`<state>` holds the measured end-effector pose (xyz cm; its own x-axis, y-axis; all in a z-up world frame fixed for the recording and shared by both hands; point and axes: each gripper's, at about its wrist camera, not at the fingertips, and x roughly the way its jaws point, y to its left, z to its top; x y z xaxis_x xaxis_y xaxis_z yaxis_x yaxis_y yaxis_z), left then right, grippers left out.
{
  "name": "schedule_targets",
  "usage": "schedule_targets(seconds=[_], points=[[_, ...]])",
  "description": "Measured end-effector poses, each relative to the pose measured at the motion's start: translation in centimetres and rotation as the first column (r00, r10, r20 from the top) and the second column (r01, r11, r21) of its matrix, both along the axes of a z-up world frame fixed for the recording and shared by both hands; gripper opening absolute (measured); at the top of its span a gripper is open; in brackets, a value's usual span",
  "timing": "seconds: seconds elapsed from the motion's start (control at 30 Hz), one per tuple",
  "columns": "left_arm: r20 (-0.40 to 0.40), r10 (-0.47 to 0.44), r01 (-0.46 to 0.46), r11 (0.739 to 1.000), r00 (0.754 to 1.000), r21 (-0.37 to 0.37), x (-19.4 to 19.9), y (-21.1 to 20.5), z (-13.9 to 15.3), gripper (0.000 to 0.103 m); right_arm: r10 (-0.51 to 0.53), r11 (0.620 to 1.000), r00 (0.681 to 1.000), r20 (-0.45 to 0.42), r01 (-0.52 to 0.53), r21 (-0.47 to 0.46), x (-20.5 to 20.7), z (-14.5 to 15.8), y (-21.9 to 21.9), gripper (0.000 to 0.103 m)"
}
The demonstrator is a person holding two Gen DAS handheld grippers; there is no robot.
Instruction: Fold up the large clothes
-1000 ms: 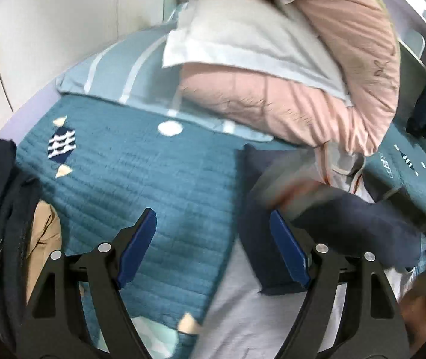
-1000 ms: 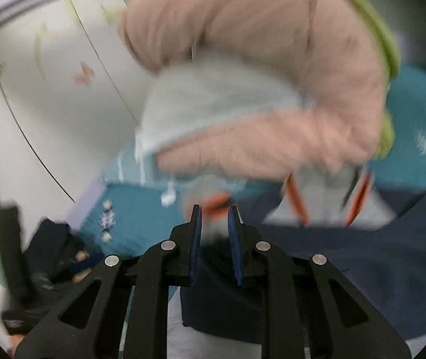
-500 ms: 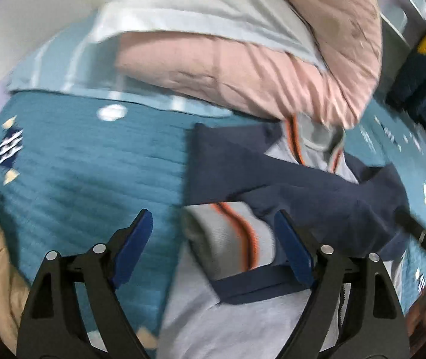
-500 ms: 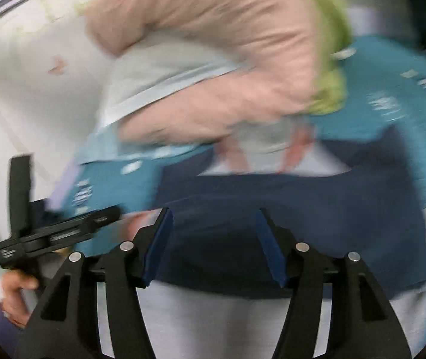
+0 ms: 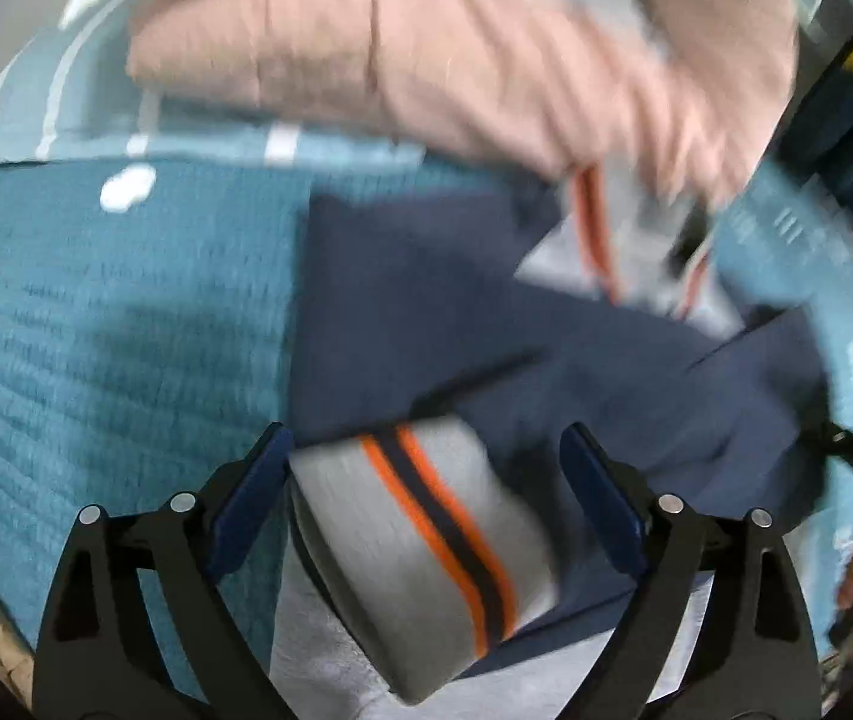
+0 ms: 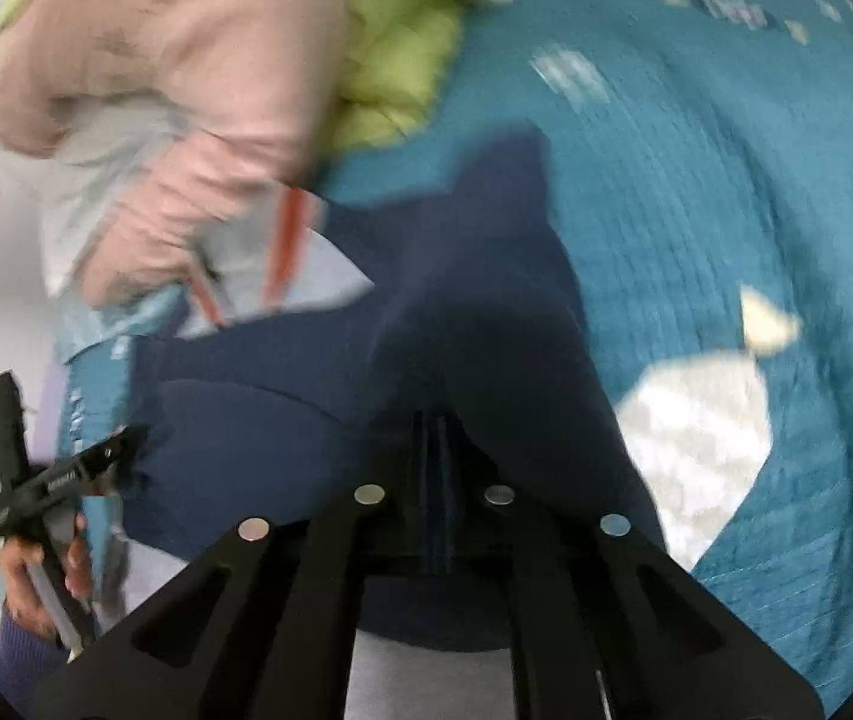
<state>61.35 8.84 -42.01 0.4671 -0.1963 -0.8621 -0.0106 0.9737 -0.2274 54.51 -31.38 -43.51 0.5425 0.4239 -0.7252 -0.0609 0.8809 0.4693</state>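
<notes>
Both views are smeared with blur, so fabric edges and prints are hard to read. The garment [image 5: 486, 330], navy with grey panels and orange stripes, lies on the bed's teal quilt [image 5: 114, 312]; its upper end runs under a pink duvet [image 5: 426, 60] and is hidden there, and its lower part is cut off by the frame. In the left wrist view the left gripper [image 5: 426, 480] stands with its jaws wide, a grey cuff with an orange stripe [image 5: 426, 546] lying between them (whether either pad touches it cannot be told). In the right wrist view the right gripper [image 6: 435, 480] has its jaws drawn together on a fold of navy cloth, the pads largely buried in it. At that view's left edge a hand [image 6: 42, 570] grips the other tool's handle, partly cut off.
</notes>
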Motion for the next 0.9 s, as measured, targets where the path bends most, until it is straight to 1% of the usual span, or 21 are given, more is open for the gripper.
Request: schedule_targets(seconds=[0.03, 0.07, 0.1, 0.13, 0.17, 0.2, 0.27, 0.3, 0.37, 0.43, 0.47, 0.5, 0.53, 0.57, 0.6, 0.63, 0.7, 0.73, 0.77, 0.8, 0.9], points=[[0.019, 0.006, -0.006, 0.999, 1.0, -0.037, 0.2, 0.7, 0.8, 0.09, -0.015, 1.0, 0.999, 0.04, 0.015, -0.003, 0.3, 1.2, -0.4, 0.039], [0.032, 0.024, -0.023, 0.998, 0.999, -0.061, 0.7, 1.4, 1.5, 0.09, -0.033, 0.999, 0.998, 0.058, 0.034, -0.006, 0.8, 1.9, -1.0, 0.056], [0.034, 0.055, -0.053, 0.996, 0.998, -0.069, 1.4, 2.2, 2.0, 0.09, -0.063, 0.997, 0.996, 0.066, 0.066, -0.04, 1.4, 2.3, -1.4, 0.06], [0.026, 0.083, -0.08, 0.994, 0.996, -0.077, 2.2, 2.8, 2.0, 0.09, -0.086, 0.992, 0.994, 0.07, 0.092, -0.087, 2.2, 2.7, -1.8, 0.06], [0.013, 0.099, -0.098, 0.992, 0.995, -0.081, 2.9, 3.3, 1.9, 0.09, -0.091, 0.99, 0.994, 0.067, 0.098, -0.104, 3.2, 2.7, -2.1, 0.061], [-0.017, 0.112, -0.113, 0.991, 0.994, -0.078, 4.0, 3.6, 1.3, 0.09, -0.096, 0.989, 0.994, 0.045, 0.101, -0.113, 4.1, 2.4, -2.2, 0.063], [-0.087, 0.113, -0.118, 0.991, 0.99, -0.056, 5.8, 3.9, -0.2, 0.09, -0.1, 0.988, 0.994, -0.038, 0.095, -0.118, 6.1, 0.8, -2.6, 0.064], [-0.122, 0.112, -0.118, 0.992, 0.986, -0.039, 6.7, 3.9, -1.1, 0.09, -0.099, 0.991, 0.992, -0.083, 0.09, -0.103, 7.1, -0.3, -2.8, 0.064], [-0.156, 0.113, -0.116, 0.993, 0.981, -0.013, 7.8, 3.7, -2.4, 0.09, -0.078, 0.997, 0.987, -0.14, 0.074, -0.039, 8.2, -2.1, -3.1, 0.064], [-0.161, 0.112, -0.11, 0.994, 0.981, 0.025, 8.6, 3.2, -3.0, 0.09, -0.05, 0.998, 0.985, -0.163, 0.056, 0.035, 8.6, -3.6, -3.3, 0.064], [-0.155, 0.101, -0.093, 0.994, 0.983, 0.062, 9.1, 2.5, -3.2, 0.09, -0.046, 0.997, 0.983, -0.176, 0.056, 0.052, 8.9, -4.2, -3.1, 0.063], [-0.153, 0.089, -0.075, 0.993, 0.984, 0.095, 9.4, 2.1, -3.3, 0.09, -0.046, 0.996, 0.981, -0.187, 0.059, 0.068, 9.0, -4.8, -3.2, 0.058], [-0.153, 0.069, -0.049, 0.99, 0.986, 0.131, 9.7, 1.5, -3.4, 0.09, -0.041, 0.995, 0.982, -0.183, 0.056, 0.078, 9.0, -5.0, -3.2, 0.057], [-0.156, 0.054, -0.031, 0.988, 0.986, 0.149, 10.0, 1.2, -3.4, 0.087, -0.037, 0.995, 0.984, -0.172, 0.052, 0.087, 9.0, -5.0, -3.3, 0.05], [-0.152, 0.04, -0.015, 0.987, 0.988, 0.161, 10.2, 1.0, -3.3, 0.08, -0.029, 0.994, 0.985, -0.168, 0.047, 0.101, 9.0, -5.0, -3.4, 0.033], [-0.146, 0.036, -0.012, 0.987, 0.989, 0.16, 10.3, 0.8, -3.1, 0.073, -0.018, 0.992, 0.985, -0.171, 0.038, 0.119, 9.0, -5.0, -3.4, 0.026], [-0.128, 0.022, -0.002, 0.989, 0.991, 0.15, 10.4, 0.8, -2.3, 0.024, -0.01, 0.995, 0.989, -0.147, 0.024, 0.094, 8.6, -4.1, -3.2, 0.016], [-0.124, 0.013, 0.003, 0.991, 0.992, 0.133, 10.4, 0.8, -2.1, 0.003, -0.001, 0.996, 0.991, -0.131, 0.013, 0.083, 8.2, -3.5, -3.0, 0.015], [-0.112, 0.006, 0.006, 0.995, 0.994, 0.104, 10.2, 1.0, -1.6, 0.004, -0.001, 0.996, 0.993, -0.117, 0.011, 0.088, 7.8, -2.9, -2.9, 0.011], [-0.099, 0.006, 0.004, 0.995, 0.995, 0.097, 10.0, 1.1, -1.1, 0.004, -0.002, 0.996, 0.995, -0.102, 0.012, 0.092, 7.4, -2.3, -3.0, 0.007], [-0.042, -0.019, 0.021, 0.999, 0.999, 0.033, 8.6, 1.6, 1.0, 0.004, -0.001, 0.995, 0.998, -0.056, 0.007, 0.104, 5.9, 0.0, -3.2, 0.004]])
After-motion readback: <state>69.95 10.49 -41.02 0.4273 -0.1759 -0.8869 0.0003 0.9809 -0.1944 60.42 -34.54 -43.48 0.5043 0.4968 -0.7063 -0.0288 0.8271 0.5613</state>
